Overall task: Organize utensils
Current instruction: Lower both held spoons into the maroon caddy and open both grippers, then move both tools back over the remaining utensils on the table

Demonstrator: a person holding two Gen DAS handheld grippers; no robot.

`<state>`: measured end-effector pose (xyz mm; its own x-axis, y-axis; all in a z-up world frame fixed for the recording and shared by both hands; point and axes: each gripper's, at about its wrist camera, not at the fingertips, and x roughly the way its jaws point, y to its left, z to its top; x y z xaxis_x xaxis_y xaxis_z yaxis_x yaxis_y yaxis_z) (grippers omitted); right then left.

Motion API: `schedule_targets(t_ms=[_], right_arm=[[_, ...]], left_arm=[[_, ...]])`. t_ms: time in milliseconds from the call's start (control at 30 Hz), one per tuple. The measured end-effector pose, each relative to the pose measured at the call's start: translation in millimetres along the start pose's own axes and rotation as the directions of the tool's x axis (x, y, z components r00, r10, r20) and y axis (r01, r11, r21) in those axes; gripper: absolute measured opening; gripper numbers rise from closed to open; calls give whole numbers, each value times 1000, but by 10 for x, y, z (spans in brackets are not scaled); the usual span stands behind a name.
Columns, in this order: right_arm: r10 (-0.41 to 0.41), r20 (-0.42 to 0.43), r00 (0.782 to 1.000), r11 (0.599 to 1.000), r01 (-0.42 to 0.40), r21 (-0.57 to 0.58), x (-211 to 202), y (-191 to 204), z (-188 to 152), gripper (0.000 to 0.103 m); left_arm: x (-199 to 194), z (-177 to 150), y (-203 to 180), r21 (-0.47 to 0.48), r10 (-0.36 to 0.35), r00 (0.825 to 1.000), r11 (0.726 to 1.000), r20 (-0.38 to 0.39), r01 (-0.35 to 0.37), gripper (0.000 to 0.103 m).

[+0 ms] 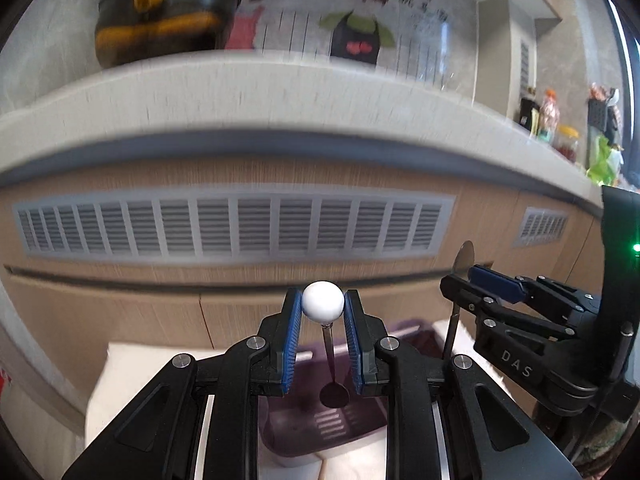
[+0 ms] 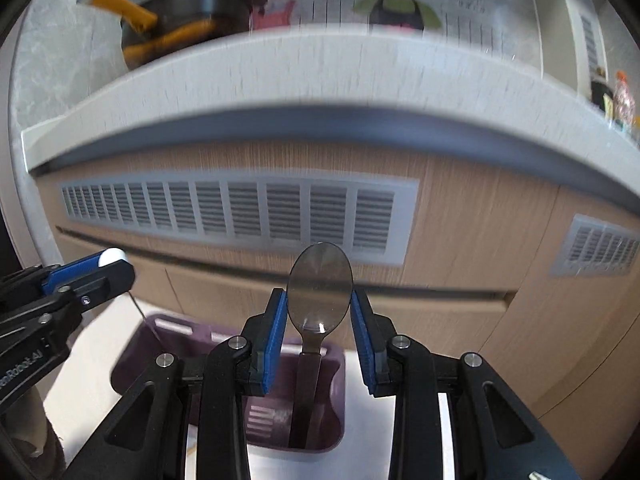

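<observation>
With each gripper (image 1: 323,330) (image 2: 319,334) clamped on a spoon (image 1: 323,300) (image 2: 319,284), both should be lowered straight into the bin (image 2: 132,364).

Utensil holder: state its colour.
Translucent purple utensil holder, clearest in the right wrist view.

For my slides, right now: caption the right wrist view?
Right gripper holds a spoon bowl-up over the purple holder.
</observation>
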<state>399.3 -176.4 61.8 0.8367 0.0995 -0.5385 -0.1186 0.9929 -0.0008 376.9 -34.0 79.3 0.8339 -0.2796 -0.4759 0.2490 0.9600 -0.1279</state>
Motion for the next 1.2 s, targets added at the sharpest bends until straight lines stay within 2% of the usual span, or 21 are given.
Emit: schedule_targets(t_ms=[67, 133, 167, 200, 267, 300, 333, 433, 533, 600, 667, 767, 833, 933, 1000, 1067, 1200], right_arm=[[20, -39, 999, 1000, -20, -1, 61, -4, -89, 31], [51, -89, 995, 999, -51, 3, 113, -18, -165, 35], [63, -107, 992, 998, -62, 10, 126, -36, -200, 46], [61, -113, 992, 998, -60, 13, 109, -53, -228, 63], [21, -88, 996, 1000, -20, 7, -19, -89, -298, 80], [-1, -67, 998, 1000, 1, -4, -116, -101, -325, 85], [-21, -45, 999, 999, 20, -25, -240, -107, -366, 88], [-40, -30, 999, 996, 38, -77, -539, -100, -501, 102], [-46, -46, 998, 988, 38, -148, -870, -24, -766, 103], [-23, -82, 996, 982, 7, -189, -1016, 54, -950, 103], [11, -134, 991, 971, -43, -237, -1171, 150, -1144, 103], [76, -209, 975, 945, -137, -296, -1341, 320, -1448, 103], [127, -269, 955, 926, -211, -314, -1448, 432, -1660, 103], [179, -345, 921, 906, -291, -306, -1552, 529, -1939, 103], [208, -385, 899, 900, -330, -284, -1588, 579, -2053, 103], [237, -423, 875, 890, -370, -266, -1614, 620, -2168, 103], [225, -465, 856, 873, -389, -294, -1613, 717, -2319, 103]], left_arm=[[140, -85, 32, -13, -4, 999, 1000, -47, 3, 23], [238, -160, 73, -37, -14, 996, 999, -83, 10, 28], [257, -184, 102, -56, -15, 995, 998, -94, 9, 36], [244, -203, 133, -76, -18, 995, 997, -96, 11, 39], [130, -245, 183, -106, -18, 997, 994, -80, 9, 50], [32, -258, 198, -109, -8, 998, 994, -64, 1, 53], [-61, -274, 211, -104, 3, 999, 995, -49, -8, 60], [-387, -376, 253, -70, 59, 998, 996, -14, -60, 75], [-687, -578, 283, -49, 88, 996, 995, -34, -89, 80], [-887, -748, 327, -49, 93, 994, 994, -54, -95, 88], [-1064, -935, 347, -52, 102, 993, 993, -62, -105, 102], [-1284, -1249, 350, -50, 110, 989, 992, -100, -115, 102], [-1405, -1417, 367, -52, 107, 987, 992, -122, -114, 103], [-1523, -1630, 324, -6, 107, 983, 994, -151, -110, 103], [-1576, -1738, 320, 26, 123, 978, 992, -171, -120, 103], [-1613, -1810, 375, 3, 124, 974, 992, -190, -125, 103], [-1640, -1889, 467, -45, 111, 973, 991, -203, -123, 103]])
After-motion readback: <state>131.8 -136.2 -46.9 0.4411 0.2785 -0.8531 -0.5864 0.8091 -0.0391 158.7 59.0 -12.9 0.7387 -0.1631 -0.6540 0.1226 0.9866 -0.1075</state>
